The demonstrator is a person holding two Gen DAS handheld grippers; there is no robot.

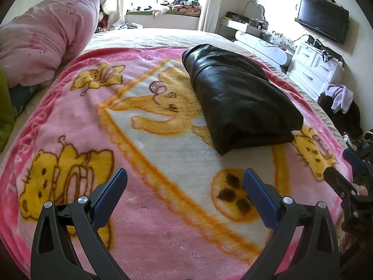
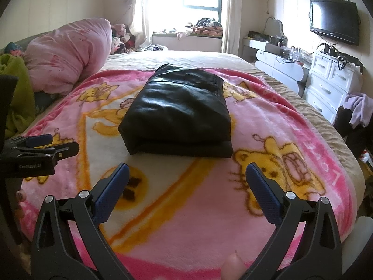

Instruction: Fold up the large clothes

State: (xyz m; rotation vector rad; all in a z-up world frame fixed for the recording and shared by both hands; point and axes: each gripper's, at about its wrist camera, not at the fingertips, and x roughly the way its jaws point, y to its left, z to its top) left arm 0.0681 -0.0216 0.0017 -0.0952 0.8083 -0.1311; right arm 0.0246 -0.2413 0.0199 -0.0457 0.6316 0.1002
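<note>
Both spread, empty grippers, left gripper (image 1: 185, 187) and right gripper (image 2: 186, 184), hover above the pink cartoon-print fleece blanket (image 2: 209, 210); we judge the folded black leather garment (image 2: 179, 114) finished mid-blanket, next needing only removal.

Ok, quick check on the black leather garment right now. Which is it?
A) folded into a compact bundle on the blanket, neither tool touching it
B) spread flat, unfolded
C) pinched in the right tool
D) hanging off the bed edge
A: the black leather garment lies folded on the pink blanket, with the right tool and left tool both open and short of it.

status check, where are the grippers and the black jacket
Left gripper open, empty, above blanket. Right gripper open, empty. Black garment folded on blanket, untouched. Nothing in the way.
</note>
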